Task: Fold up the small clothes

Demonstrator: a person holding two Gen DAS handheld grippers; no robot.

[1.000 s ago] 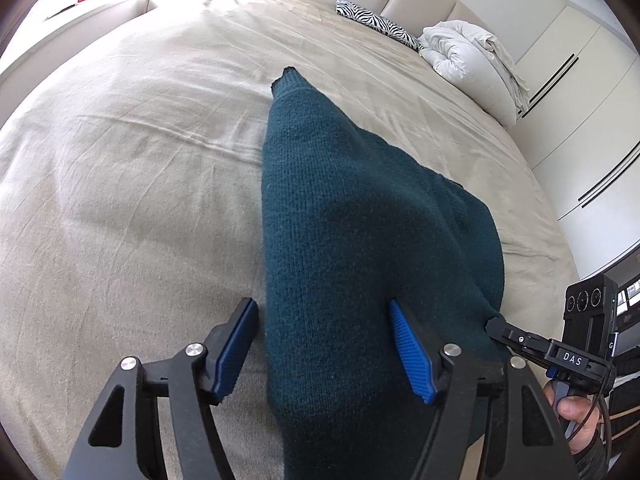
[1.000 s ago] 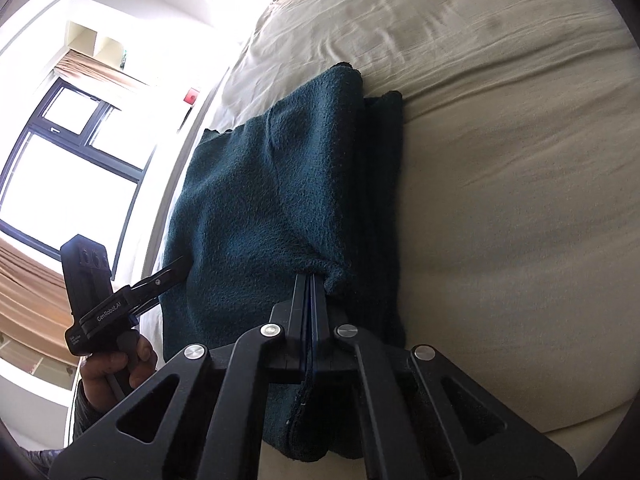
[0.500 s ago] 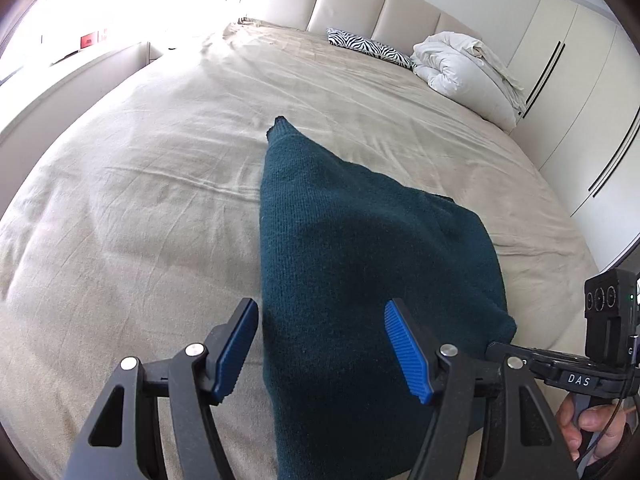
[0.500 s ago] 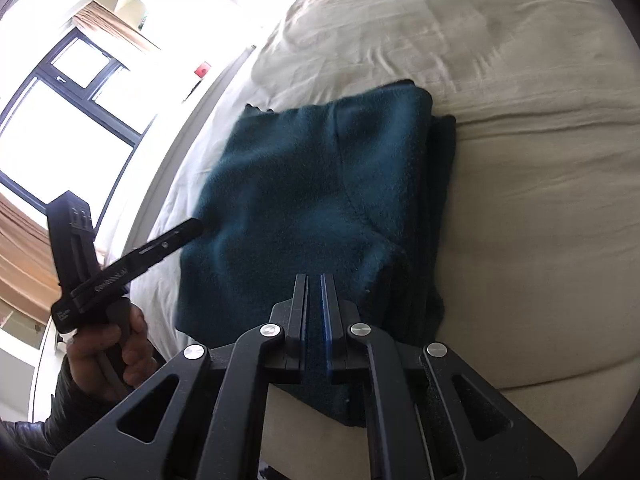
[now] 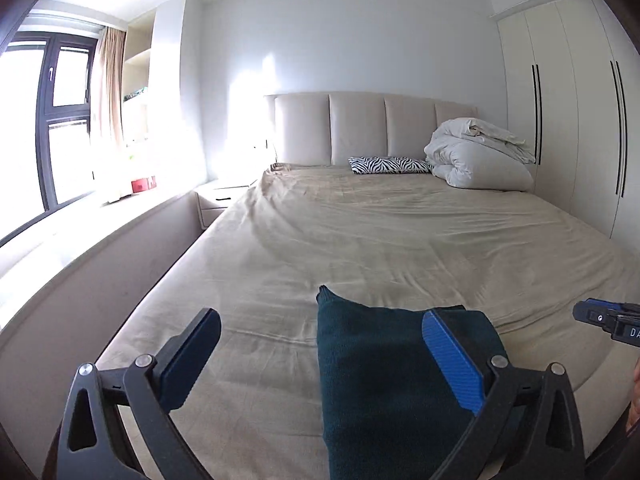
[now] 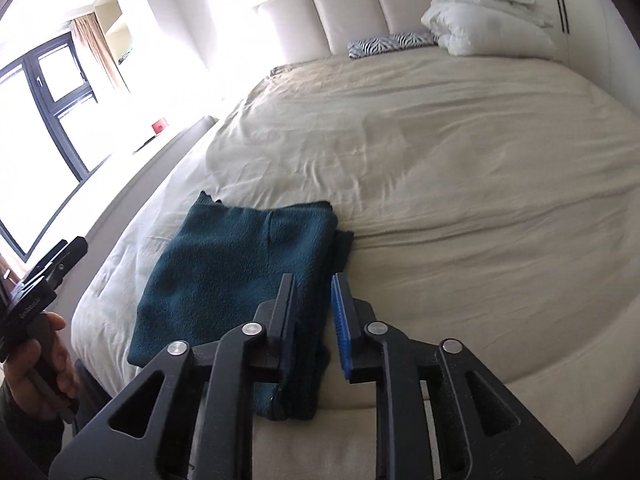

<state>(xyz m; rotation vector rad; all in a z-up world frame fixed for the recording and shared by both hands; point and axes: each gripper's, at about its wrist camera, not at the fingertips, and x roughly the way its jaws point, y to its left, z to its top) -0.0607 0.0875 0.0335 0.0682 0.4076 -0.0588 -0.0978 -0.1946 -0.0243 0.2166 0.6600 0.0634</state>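
- Teal garment [image 6: 244,276] lies folded into a compact, roughly rectangular stack at the near edge of the bed [image 6: 460,184], towards the window side. One narrow layer peeks out along its right edge; a small point of fabric sticks out at the far left corner.
- Left gripper [image 5: 320,364]: jaws have just been opening and now stand spread wide, released. In the left wrist view the garment shows between and under the blue pads, but the pads sit above it, not pressing. Nothing held.
- Right gripper [image 6: 312,316]: jaws have just been opening; a clear gap shows between the pads, nothing clamped. The garment's right edge lies below and behind them.
- A hand [image 6: 40,360] holding the left gripper's handle shows at the left margin of the right wrist view.
- Judged step: release and withdraw after the last fold; the fold looks essentially finished for this item.
- To do it well: lift both grippers straight off so that no pad snags the knit and drags the top layer open.
- Check the offset layer on the right edge. If tidiness matters, nudge it flush with a closed jaw rather than re-gripping.
- Risk: the stack sits near the mattress edge; a sideways brush could tip it off.
- Zebra-print pillow [image 5: 388,165] and bundled white duvet [image 5: 476,156] lie well apart at the headboard end, so they do not matter here.
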